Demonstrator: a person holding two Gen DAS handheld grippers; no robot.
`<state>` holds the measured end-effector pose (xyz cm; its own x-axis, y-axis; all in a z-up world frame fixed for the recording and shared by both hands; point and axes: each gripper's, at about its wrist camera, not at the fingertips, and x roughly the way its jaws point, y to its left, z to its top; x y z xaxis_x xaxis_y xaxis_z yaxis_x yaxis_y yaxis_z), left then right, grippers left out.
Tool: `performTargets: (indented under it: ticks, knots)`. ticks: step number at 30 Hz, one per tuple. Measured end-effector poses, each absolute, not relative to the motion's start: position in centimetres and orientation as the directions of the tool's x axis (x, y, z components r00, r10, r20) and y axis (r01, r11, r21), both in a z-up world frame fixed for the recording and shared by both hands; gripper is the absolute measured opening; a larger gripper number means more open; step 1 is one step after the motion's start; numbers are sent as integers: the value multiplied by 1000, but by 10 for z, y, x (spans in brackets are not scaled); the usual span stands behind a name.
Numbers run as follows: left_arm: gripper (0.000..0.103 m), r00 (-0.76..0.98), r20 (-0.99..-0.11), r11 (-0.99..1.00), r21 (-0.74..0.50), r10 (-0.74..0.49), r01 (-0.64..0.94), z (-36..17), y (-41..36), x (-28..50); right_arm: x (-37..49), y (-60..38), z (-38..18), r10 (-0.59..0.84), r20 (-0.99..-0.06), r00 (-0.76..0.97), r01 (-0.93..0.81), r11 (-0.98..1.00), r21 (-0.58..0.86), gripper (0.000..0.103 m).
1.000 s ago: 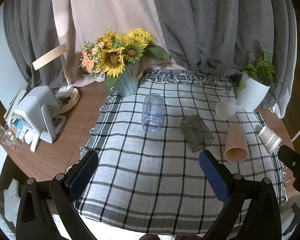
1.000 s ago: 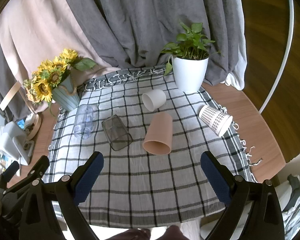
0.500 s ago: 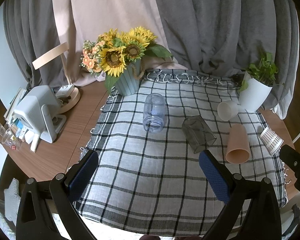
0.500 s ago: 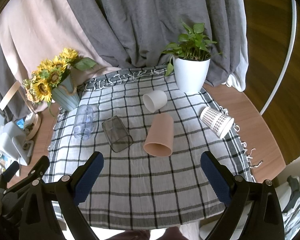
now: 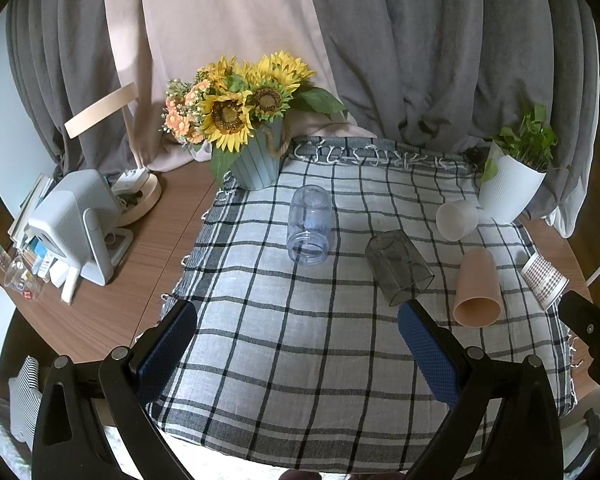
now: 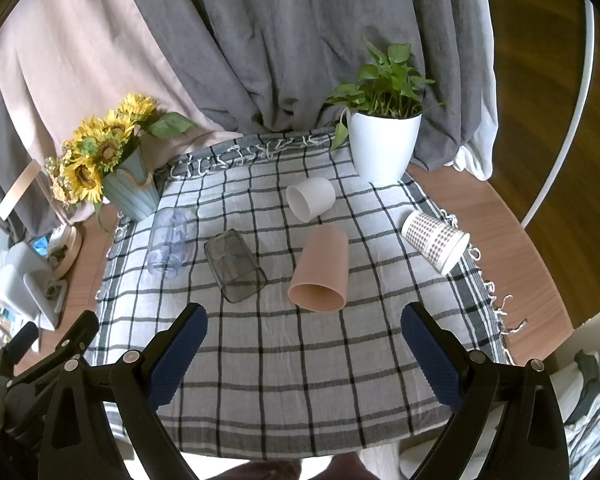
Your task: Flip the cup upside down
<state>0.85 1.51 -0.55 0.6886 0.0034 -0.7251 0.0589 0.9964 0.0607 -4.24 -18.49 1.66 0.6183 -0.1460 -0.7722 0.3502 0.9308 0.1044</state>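
Note:
Several cups lie on their sides on a checked cloth (image 6: 300, 360): a clear bluish jar (image 5: 309, 224) (image 6: 169, 241), a smoky grey square cup (image 5: 398, 266) (image 6: 234, 265), a tan cup (image 5: 478, 293) (image 6: 321, 270), a white cup (image 5: 457, 219) (image 6: 311, 197) and a dotted paper cup (image 5: 544, 280) (image 6: 435, 241). My left gripper (image 5: 298, 346) is open and empty above the cloth's near part, short of the jar and the grey cup. My right gripper (image 6: 303, 354) is open and empty, short of the tan cup.
A sunflower vase (image 5: 256, 160) (image 6: 130, 194) stands at the cloth's back left. A white plant pot (image 5: 510, 190) (image 6: 384, 146) stands at the back right. A grey device (image 5: 80, 228), a lamp base and small items are on the wooden table at left. Curtains hang behind.
Both views have shifted slightly; the cups sit a little farther right and lower in the frames. Both grippers stay open and no cup has moved on the cloth.

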Motion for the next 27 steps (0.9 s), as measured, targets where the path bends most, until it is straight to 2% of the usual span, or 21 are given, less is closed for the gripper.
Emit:
performTargets:
  ticks: [27]
  knots:
    - [103, 684, -729, 996, 57, -2, 63, -9, 17, 12, -41, -188, 17, -146, -775, 615, 351, 931, 102, 98]
